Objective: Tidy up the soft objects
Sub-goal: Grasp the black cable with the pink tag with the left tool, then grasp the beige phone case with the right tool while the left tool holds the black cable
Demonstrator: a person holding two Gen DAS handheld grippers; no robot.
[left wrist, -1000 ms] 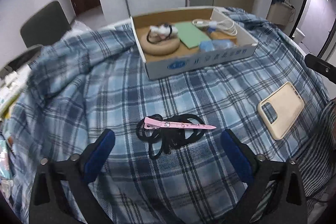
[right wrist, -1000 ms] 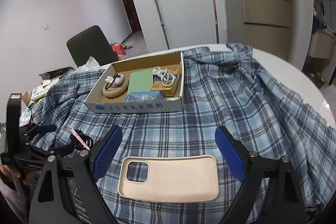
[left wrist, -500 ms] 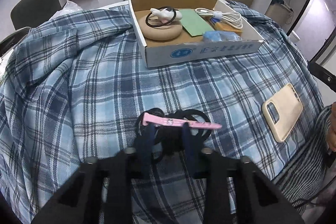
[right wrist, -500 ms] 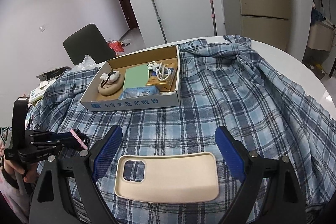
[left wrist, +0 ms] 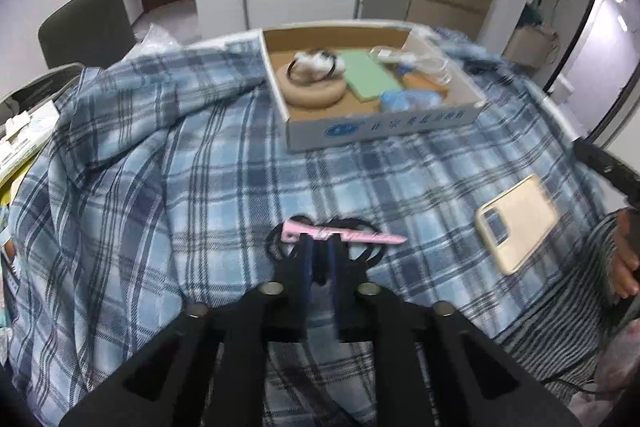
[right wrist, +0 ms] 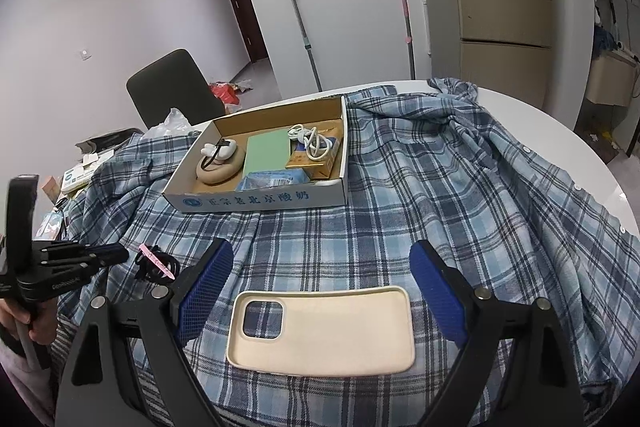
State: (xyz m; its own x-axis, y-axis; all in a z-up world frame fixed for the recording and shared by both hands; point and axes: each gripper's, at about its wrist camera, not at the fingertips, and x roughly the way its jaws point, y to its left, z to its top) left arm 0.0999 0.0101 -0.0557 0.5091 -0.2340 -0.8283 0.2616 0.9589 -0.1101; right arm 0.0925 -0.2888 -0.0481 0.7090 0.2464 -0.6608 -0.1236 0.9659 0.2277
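A pink hair clip (left wrist: pixel 344 233) lies on a bundle of black hair ties (left wrist: pixel 360 247) on the blue plaid cloth (left wrist: pixel 200 187). My left gripper (left wrist: pixel 320 247) is shut on the bundle, just below the clip; it also shows in the right wrist view (right wrist: pixel 116 253), with the clip (right wrist: pixel 157 261) beside it. A beige phone case (right wrist: pixel 320 331) lies flat between the open fingers of my right gripper (right wrist: pixel 320 283), which holds nothing. The case also shows at the right in the left wrist view (left wrist: pixel 518 223).
A cardboard box (right wrist: pixel 260 201) stands beyond on the cloth, holding a beige ring cushion (right wrist: pixel 220 169), a green pad (right wrist: pixel 267 153), a white cable (right wrist: pixel 312 143) and a blue packet. A dark chair (right wrist: pixel 172 87) stands behind the table. Clutter lies at the left edge.
My left gripper has closed from wide open onto the black hair ties under the pink clip. The right gripper has stayed open over the phone case.
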